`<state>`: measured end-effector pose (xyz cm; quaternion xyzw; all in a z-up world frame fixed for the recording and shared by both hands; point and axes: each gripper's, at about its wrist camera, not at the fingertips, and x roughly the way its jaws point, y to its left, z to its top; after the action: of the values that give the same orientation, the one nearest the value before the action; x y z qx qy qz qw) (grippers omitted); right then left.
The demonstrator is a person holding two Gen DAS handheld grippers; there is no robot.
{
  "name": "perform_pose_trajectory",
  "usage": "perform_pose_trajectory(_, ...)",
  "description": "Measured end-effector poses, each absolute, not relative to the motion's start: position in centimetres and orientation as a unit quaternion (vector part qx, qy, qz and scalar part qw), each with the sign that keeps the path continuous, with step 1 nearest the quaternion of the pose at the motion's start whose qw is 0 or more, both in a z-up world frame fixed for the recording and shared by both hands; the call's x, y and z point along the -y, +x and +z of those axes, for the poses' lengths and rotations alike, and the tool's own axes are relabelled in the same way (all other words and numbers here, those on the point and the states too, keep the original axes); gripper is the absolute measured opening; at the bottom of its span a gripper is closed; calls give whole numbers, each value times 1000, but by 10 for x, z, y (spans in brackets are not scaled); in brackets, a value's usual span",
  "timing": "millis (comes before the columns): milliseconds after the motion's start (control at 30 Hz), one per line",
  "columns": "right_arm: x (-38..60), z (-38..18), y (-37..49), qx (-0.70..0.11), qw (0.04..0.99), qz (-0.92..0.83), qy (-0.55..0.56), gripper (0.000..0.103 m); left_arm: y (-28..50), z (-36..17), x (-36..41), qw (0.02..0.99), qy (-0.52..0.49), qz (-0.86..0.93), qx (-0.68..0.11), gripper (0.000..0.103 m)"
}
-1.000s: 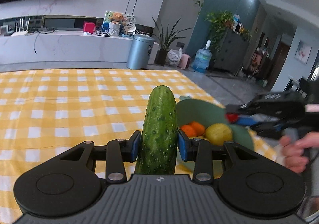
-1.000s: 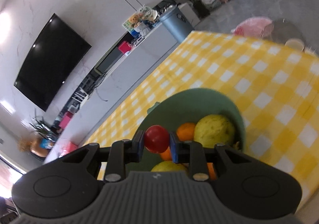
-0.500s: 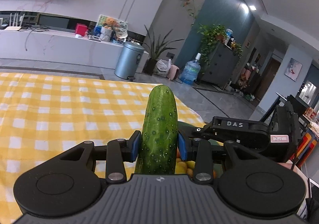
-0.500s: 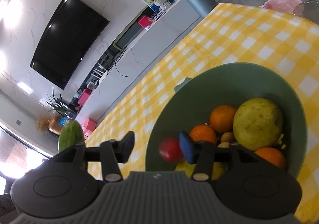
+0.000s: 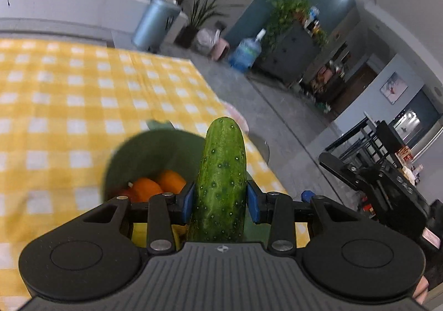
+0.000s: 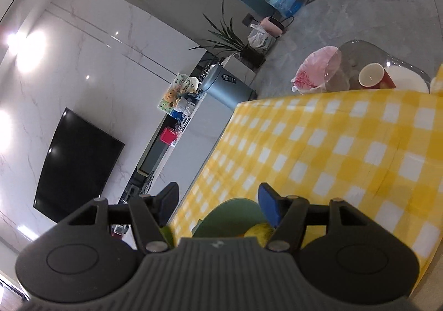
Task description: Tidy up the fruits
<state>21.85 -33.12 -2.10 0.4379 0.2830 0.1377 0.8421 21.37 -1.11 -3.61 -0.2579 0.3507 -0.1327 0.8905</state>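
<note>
The left gripper (image 5: 220, 201) pinches a cucumber (image 5: 221, 186) between its two blue pads, which press flat against the cucumber's sides. The cucumber is a stubby, rounded cylinder, dark green and bumpy, dotted with small pale spots, and it points forward away from the camera with its blunt tip raised. Its near end is hidden behind the gripper's ribbed black plastic body.

Below and to the left of the cucumber sits a matte green bowl (image 5: 144, 144) on a table covered with a yellow and white checked cloth (image 5: 69, 89). Inside the bowl two smooth, round oranges (image 5: 155, 186) are visible, along with a sliver of something yellow and something red at the lower edge, both too covered by the gripper's arms to identify. The bowl's near rim is cut off by the gripper, and the whole view is blurred.

The right gripper (image 6: 218, 203) has its jaws spread wide with nothing between them. One blue pad faces the camera; the other finger shows only its dark side. Past the jaws lies the checked cloth (image 6: 332, 158). Just above the gripper's ribbed body, the green bowl's rim (image 6: 229, 214) peeks out, with a pale yellow rounded fruit (image 6: 259, 229) partly hidden beside the right finger. A thin green strip at the left finger's base is too hidden to identify
</note>
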Motion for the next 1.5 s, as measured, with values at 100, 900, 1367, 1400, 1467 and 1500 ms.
perform_pose_trajectory(100, 332, -25, 220, -294, 834, 145, 443, 62, 226, -45, 22, 891, -249, -122, -360, 43)
perform_pose_trajectory(900, 314, -10, 218, -322, 867, 155, 347, 63, 192, -9, 39, 920, -139, -3, -367, 77)
perform_pose_trajectory(1367, 289, 2, 158, -410, 899, 122, 90, 74, 119, 15, 65, 927, -97, 45, -359, 91)
perform_pose_trajectory(1400, 290, -3, 153, -421, 894, 125, 86, 74, 118, 14, 69, 925, -96, 43, -365, 91)
perform_pose_trajectory(1467, 289, -11, 144, -440, 886, 124, 70, 74, 117, 11, 76, 921, -90, 43, -377, 91)
perform_pose_trajectory(1500, 288, -13, 141, -446, 885, 124, 59, 74, 115, 9, 78, 919, -88, 45, -381, 91)
